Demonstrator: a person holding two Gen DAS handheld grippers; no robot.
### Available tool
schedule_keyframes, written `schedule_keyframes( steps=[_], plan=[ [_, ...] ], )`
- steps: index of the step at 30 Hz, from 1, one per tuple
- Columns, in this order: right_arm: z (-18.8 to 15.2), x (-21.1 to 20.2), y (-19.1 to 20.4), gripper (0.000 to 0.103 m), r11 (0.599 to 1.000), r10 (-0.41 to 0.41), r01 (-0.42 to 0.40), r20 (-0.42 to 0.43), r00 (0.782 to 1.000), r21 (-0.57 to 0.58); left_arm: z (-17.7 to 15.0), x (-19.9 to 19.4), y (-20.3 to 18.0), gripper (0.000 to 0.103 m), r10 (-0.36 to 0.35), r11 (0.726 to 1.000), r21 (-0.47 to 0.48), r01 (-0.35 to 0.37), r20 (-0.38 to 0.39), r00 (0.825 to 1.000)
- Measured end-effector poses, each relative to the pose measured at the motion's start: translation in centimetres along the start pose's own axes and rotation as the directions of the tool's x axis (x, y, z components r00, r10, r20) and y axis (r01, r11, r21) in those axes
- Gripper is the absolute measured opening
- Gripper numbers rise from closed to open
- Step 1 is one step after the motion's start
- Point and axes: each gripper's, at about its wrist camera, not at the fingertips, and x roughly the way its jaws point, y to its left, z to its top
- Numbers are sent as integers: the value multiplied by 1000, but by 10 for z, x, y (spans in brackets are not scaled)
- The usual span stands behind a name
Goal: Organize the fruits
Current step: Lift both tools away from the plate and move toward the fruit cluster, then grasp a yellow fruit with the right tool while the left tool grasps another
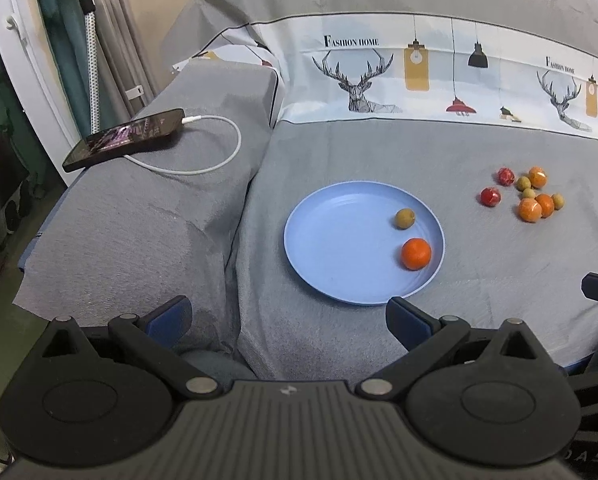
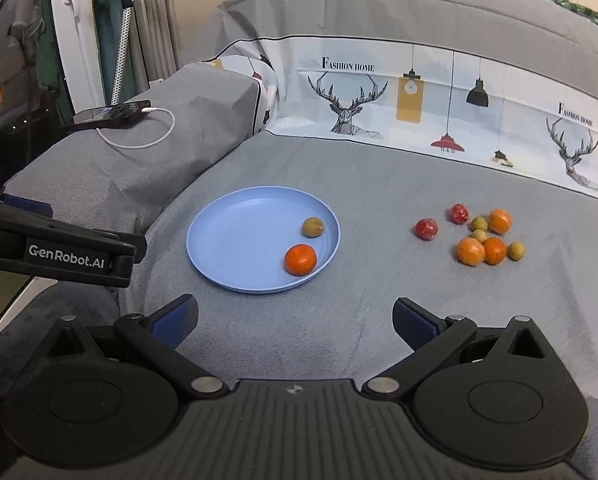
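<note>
A blue plate [image 1: 331, 248] [image 2: 235, 248] lies on the grey cloth and holds an orange mandarin [image 1: 416, 254] [image 2: 300, 259] and a green fruit [image 1: 404, 218] [image 2: 313, 227]. To its right lies a loose cluster of fruits [image 1: 529, 194] [image 2: 479, 240]: two red, three orange and several small green ones. My left gripper [image 1: 287, 316] is open and empty, hovering near the plate's front edge. My right gripper [image 2: 295, 320] is open and empty, in front of the plate and the cluster. The left gripper's body also shows at the left of the right wrist view [image 2: 59, 248].
A phone [image 1: 125, 138] [image 2: 113, 114] on a white charging cable [image 1: 219, 156] lies on a raised grey-covered block at the left. A deer-print cloth backrest [image 1: 419, 72] rises behind the fruits. The cloth's front edge drops off near the grippers.
</note>
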Motion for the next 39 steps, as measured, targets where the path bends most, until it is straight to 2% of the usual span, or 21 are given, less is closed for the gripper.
schedule_keyframes(
  steps=[9, 13, 17, 20, 28, 32, 37, 39],
  plan=[
    [2, 22, -18, 102, 997, 3, -2, -24, 1000, 76, 10, 18, -8, 103, 13, 1000, 11, -12, -44, 999],
    [1, 34, -35, 102, 993, -30, 33, -29, 999, 117, 17, 28, -15, 103, 11, 1000, 21, -9, -65, 998],
    [0, 44, -64, 102, 979, -103, 105, -20, 994, 173, 25, 41, -29, 103, -10, 999, 33, 13, -101, 995],
    [-2, 54, -97, 102, 953, -181, 181, -22, 983, 242, 36, 50, -42, 103, -35, 999, 23, 38, -121, 992],
    [-16, 99, -187, 102, 840, -373, 374, -82, 924, 392, 63, 77, -84, 103, -64, 997, 39, 70, -152, 986],
    [-15, 126, -223, 102, 800, -403, 407, -108, 909, 441, 75, 94, -106, 103, -60, 996, 63, 71, -161, 985],
    [-12, 153, -248, 102, 787, -406, 409, -110, 907, 462, 89, 116, -130, 103, -59, 994, 81, 75, -183, 981],
    [-9, 160, -257, 102, 780, -426, 421, -100, 899, 463, 94, 124, -139, 103, -62, 993, 91, 80, -187, 980]
  ],
)
